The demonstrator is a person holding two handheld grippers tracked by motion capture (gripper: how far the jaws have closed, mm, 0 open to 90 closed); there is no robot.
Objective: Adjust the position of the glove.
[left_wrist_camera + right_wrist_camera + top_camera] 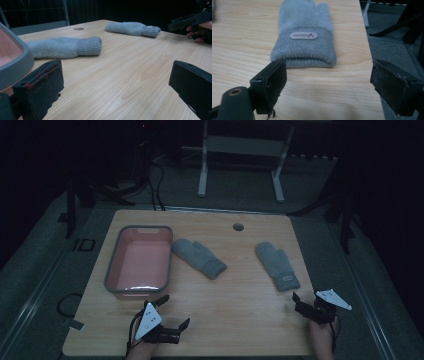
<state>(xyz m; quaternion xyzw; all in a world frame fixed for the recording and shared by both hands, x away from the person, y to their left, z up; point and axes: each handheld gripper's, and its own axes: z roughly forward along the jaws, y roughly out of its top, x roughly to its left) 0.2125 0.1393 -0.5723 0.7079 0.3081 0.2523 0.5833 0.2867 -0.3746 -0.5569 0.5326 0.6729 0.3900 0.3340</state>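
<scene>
Two grey knitted mittens lie flat on the wooden table [235, 300]. One mitten [199, 258] [65, 47] rests beside a pink basin [114, 265] [17, 62] with a grey rim. The other mitten [277, 265] [132, 28] [304, 37], with a small label on its cuff, lies nearer the right edge. My left gripper [176, 311] [116, 67] is open near the front edge, just in front of the basin, with nothing between its jaws. My right gripper [306, 296] [329, 67] [185, 21] is open at the front right, its jaws just short of the labelled mitten's cuff.
A round cable hole [238, 227] [78, 29] sits in the table's far middle. The table's right edge [372, 62] runs close to my right gripper. A white metal frame [240, 150] stands on the floor behind the table, in a dark room.
</scene>
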